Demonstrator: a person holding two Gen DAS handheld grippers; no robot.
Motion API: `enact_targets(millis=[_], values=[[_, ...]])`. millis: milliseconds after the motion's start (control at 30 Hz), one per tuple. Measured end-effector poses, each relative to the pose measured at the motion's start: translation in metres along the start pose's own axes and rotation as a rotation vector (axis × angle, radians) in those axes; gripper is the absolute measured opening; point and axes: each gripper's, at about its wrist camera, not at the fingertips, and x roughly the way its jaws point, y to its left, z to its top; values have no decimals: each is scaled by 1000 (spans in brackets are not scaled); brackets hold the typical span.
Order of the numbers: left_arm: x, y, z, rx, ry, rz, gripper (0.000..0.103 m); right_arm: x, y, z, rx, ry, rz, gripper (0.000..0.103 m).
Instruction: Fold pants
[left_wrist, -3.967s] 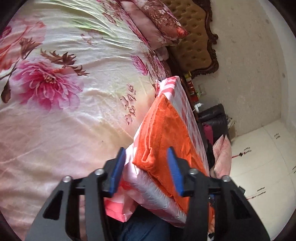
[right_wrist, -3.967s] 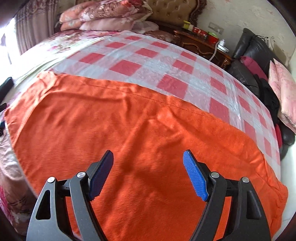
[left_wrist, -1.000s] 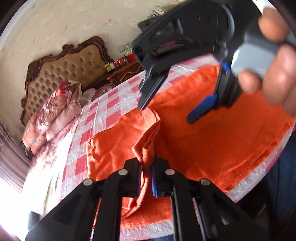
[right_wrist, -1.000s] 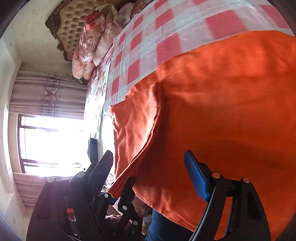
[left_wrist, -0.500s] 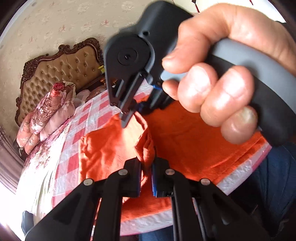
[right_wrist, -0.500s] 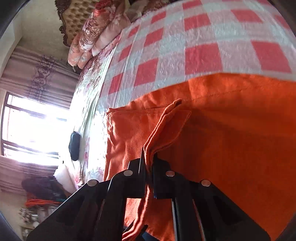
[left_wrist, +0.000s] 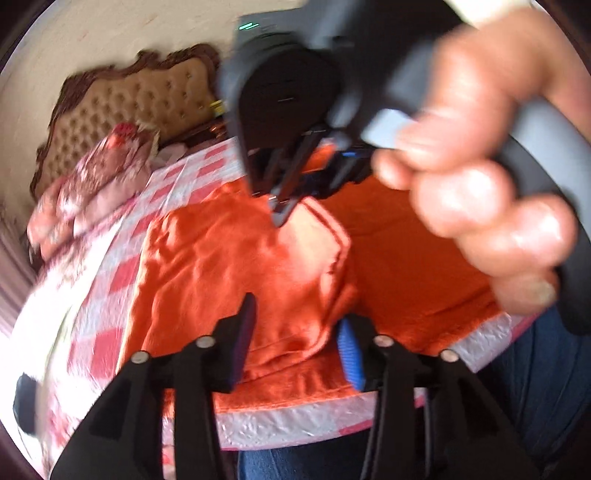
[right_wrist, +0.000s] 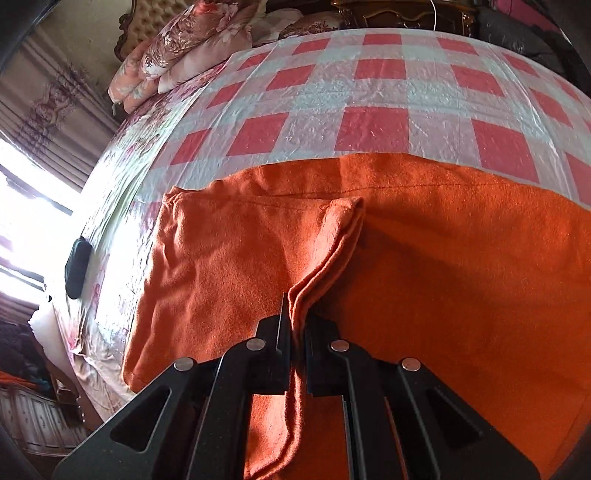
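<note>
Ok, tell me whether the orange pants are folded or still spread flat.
Partly folded: the orange pants have one end doubled over the rest, its edge pinched in the right tongs.

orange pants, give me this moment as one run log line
phase: fold handover | left gripper: jaws opening, orange pants fold between | right gripper: shut on pants edge | surface: checkered cover

checked sheet, floral pillows, tufted headboard
</note>
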Motion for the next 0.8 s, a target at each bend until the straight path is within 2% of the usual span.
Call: enact_targets(millis=[67, 267, 400, 567, 700, 800], values=[[1, 6, -3, -38, 0, -2, 49, 0, 2, -2, -8, -5, -7, 6], [-2, 2, -8, -13, -17, 31, 49, -4, 2, -3, -18, -12, -23, 6], [-4, -5, -10, 18, -19, 27, 40, -5, 3, -5, -23, -18, -27, 6], [-4, -4, -7, -2, -8, -18, 27, -5, 2, -5, -18, -17, -24, 7], [-5, -2, -6, -27, 6, -55, 22, -5, 2, -5, -19, -16, -24, 8], [-4, 7, -5, -95, 26, -105, 22, -5, 1, -5, -12, -9, -4, 17]])
